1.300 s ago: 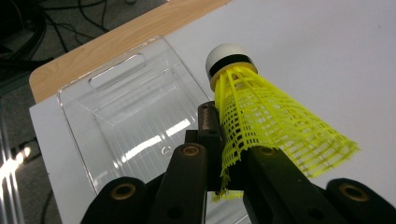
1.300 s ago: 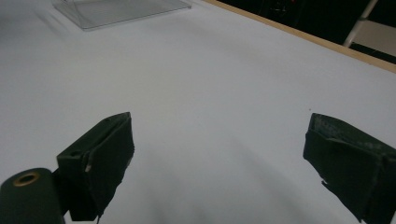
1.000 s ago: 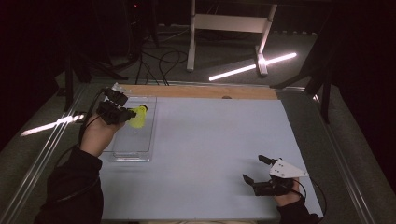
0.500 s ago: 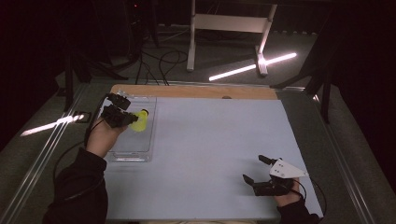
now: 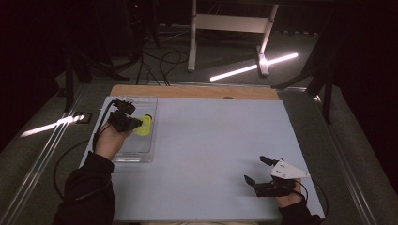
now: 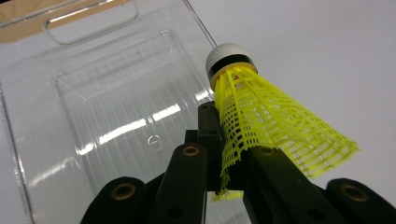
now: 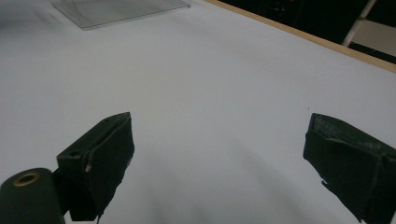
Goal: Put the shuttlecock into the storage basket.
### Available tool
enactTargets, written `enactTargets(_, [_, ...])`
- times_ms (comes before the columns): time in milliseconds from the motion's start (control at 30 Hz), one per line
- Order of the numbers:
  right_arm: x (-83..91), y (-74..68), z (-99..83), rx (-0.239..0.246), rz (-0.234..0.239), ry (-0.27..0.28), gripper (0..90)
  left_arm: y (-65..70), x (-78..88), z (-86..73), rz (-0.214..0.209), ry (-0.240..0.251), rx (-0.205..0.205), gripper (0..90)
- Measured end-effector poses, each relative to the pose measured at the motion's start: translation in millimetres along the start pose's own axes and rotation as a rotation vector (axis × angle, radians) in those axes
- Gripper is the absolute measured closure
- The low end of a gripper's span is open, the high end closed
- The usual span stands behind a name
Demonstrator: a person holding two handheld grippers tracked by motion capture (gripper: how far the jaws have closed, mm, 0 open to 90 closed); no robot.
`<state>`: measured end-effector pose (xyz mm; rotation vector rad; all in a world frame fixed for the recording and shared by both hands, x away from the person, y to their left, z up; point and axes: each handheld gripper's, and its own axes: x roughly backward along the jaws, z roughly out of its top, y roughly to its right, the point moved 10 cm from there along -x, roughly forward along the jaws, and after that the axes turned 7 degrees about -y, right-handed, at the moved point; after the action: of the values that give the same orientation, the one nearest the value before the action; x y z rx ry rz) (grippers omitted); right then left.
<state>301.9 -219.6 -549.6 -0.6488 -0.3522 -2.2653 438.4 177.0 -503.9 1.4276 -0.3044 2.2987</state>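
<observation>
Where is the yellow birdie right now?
The yellow shuttlecock is at the table's far left in the high view, pinched in the left gripper over the clear plastic tray.

You had a pale blue sheet [image 5: 211,154] covering the bench, with a strip of bare wood [image 5: 197,92] showing along its far edge. Beyond the bench, a white metal stand [image 5: 230,28] stood on the dark floor, black cables [image 5: 162,58] trailing beside it.
</observation>
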Motion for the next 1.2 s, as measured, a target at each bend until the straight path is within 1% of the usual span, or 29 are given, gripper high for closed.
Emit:
enactTargets(100, [-0.1, -0.1, -0.1, 0.000, 0.001, 0.000, 8.6, -1.3, -6.0, -1.5, 0.007, -0.003, 0.009, 89.2])
enactTargets(167, [0.0, 0.0, -0.1, 0.000, 0.000, -0.001, 8.6, -1.1, -7.4, -2.1, 0.003, -0.005, 0.014, 89.2])
enactTargets(300, [0.3, 0.2, -0.2, -0.001, 0.000, 0.000, 8.6, -1.1, -17.8, -5.0, 0.000, -0.013, 0.020, 89.2])
enactTargets(367, [0.3, 0.1, -0.2, -0.002, 0.000, -0.001, 8.6, -1.4, -19.2, -5.5, 0.000, -0.013, 0.021, 89.2])
enactTargets(467, [0.7, 0.1, -0.4, -0.002, 0.001, -0.001, 8.6, -4.2, -24.8, -8.4, -0.003, -0.019, 0.034, 89.2])
enactTargets(633, [0.4, 0.2, -0.7, -0.003, 0.000, -0.004, 8.6, -5.0, -29.7, -11.9, -0.002, -0.030, 0.034, 89.2])
enactTargets(667, [0.3, 0.1, -0.4, -0.001, -0.001, -0.002, 8.6, -4.8, -32.2, -13.4, -0.011, -0.035, 0.039, 89.2])
enactTargets(700, [0.3, 0.1, -0.4, -0.001, -0.001, -0.002, 8.6, -4.8, -32.2, -13.4, -0.011, -0.035, 0.039, 89.2])
enactTargets(733, [0.3, 0.1, -0.8, 0.001, 0.000, -0.004, 8.6, -5.1, -35.2, -15.9, -0.012, -0.052, 0.033, 89.1])
enactTargets(833, [0.2, 0.2, -1.1, -0.002, 0.000, -0.005, 8.6, -4.5, -37.9, -17.2, -0.012, -0.063, 0.034, 89.1])
enactTargets(867, [0.0, 0.1, -1.2, -0.003, 0.001, -0.006, 8.6, -3.9, -40.3, -18.1, -0.014, -0.072, 0.027, 89.1])
enactTargets(900, [0.0, 0.1, -1.3, -0.003, 0.001, -0.006, 8.7, -3.9, -40.3, -18.1, -0.014, -0.072, 0.027, 89.1])
enactTargets(933, [-0.1, 0.1, -1.3, -0.004, 0.001, -0.006, 8.6, -3.4, -42.5, -19.1, -0.015, -0.085, 0.026, 89.0])
enactTargets(1033, [0.0, 0.1, -1.5, -0.004, 0.002, -0.007, 8.7, -3.5, -44.3, -20.5, -0.013, -0.098, 0.026, 88.8])
enactTargets(1067, [-0.1, 0.2, -1.7, -0.004, 0.001, -0.007, 8.6, -3.2, -46.9, -22.5, -0.014, -0.115, 0.019, 88.7])
enactTargets(1100, [-0.1, 0.2, -1.7, -0.004, 0.001, -0.007, 8.6, -3.2, -46.9, -22.5, -0.014, -0.115, 0.019, 88.6])
enactTargets(1133, [-0.2, 0.0, -1.7, -0.005, 0.003, -0.008, 8.6, -3.0, -49.4, -24.3, -0.014, -0.127, 0.020, 88.1])
enactTargets(1200, [-0.2, -0.1, -1.8, -0.005, 0.003, -0.009, 8.6, -2.2, -51.1, -25.7, -0.017, -0.135, 0.018, 86.9])
